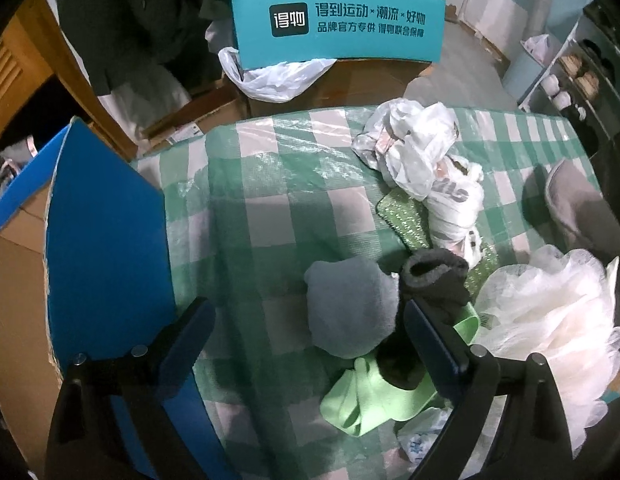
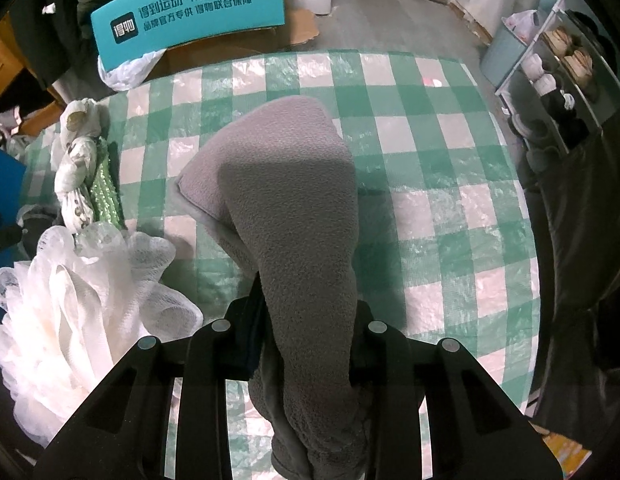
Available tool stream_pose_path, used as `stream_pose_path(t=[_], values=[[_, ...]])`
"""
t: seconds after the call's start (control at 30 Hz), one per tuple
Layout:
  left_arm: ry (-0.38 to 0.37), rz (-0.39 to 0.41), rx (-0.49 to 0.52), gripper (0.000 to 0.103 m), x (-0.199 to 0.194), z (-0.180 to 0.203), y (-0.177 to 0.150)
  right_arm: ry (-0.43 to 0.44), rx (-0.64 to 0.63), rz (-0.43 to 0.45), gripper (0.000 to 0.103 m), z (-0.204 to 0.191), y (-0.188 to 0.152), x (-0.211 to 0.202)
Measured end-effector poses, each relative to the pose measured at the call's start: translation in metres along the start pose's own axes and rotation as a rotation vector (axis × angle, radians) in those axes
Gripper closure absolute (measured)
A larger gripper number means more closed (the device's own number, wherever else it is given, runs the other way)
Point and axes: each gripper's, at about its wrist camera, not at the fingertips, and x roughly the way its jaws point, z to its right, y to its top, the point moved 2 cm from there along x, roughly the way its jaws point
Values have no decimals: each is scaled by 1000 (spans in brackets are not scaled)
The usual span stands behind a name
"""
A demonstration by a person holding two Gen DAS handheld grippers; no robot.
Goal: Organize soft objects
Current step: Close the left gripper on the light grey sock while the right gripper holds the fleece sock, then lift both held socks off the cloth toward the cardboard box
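Note:
My left gripper [image 1: 310, 312] is open above the checked tablecloth [image 1: 269, 184]. A pale grey sock [image 1: 352, 306] lies between its fingers, untouched. A dark grey sock [image 1: 436, 280] lies by the right finger, over a light green cloth [image 1: 370, 396]. My right gripper [image 2: 305, 304] is shut on a grey fleece cloth [image 2: 293, 184], which drapes forward onto the table; it also shows in the left wrist view [image 1: 578, 204]. A white mesh bath pouf [image 1: 550, 316] sits to the right and shows in the right wrist view [image 2: 69, 292].
A blue-edged cardboard box [image 1: 105, 240] stands at the table's left. A crumpled white plastic bag [image 1: 410, 140], a rolled white printed cloth [image 1: 456, 208] and a green sparkly cloth [image 1: 406, 216] lie further back. A teal box [image 1: 338, 24] stands behind the table. Shelves [image 2: 558, 64] are at right.

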Motion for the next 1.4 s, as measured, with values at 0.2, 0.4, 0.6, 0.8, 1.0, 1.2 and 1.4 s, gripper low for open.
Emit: stream_pose_path(t=[0.2, 0.4, 0.6, 0.8, 1.0, 1.2, 1.4], values=[[11, -24, 5, 7, 13, -7, -2, 5, 0, 12, 75, -2, 0, -4], [-37, -34, -6, 7, 20, -4, -1, 12, 3, 16, 75, -1, 1, -6], [-12, -40, 56, 9, 26, 12, -3, 16, 6, 13, 75, -1, 0, -7], [-6, -31, 108, 41, 23, 24, -6, 21, 3, 32, 75, -4, 0, -15], [-32, -8, 113, 73, 18, 25, -8, 22, 10, 69, 75, -6, 2, -31], [-22, 36, 133, 74, -3, 24, -12, 24, 6, 101, 75, -13, 5, -49], [-8, 86, 129, 75, -27, 21, -14, 35, -10, 132, 75, -23, 4, -69]])
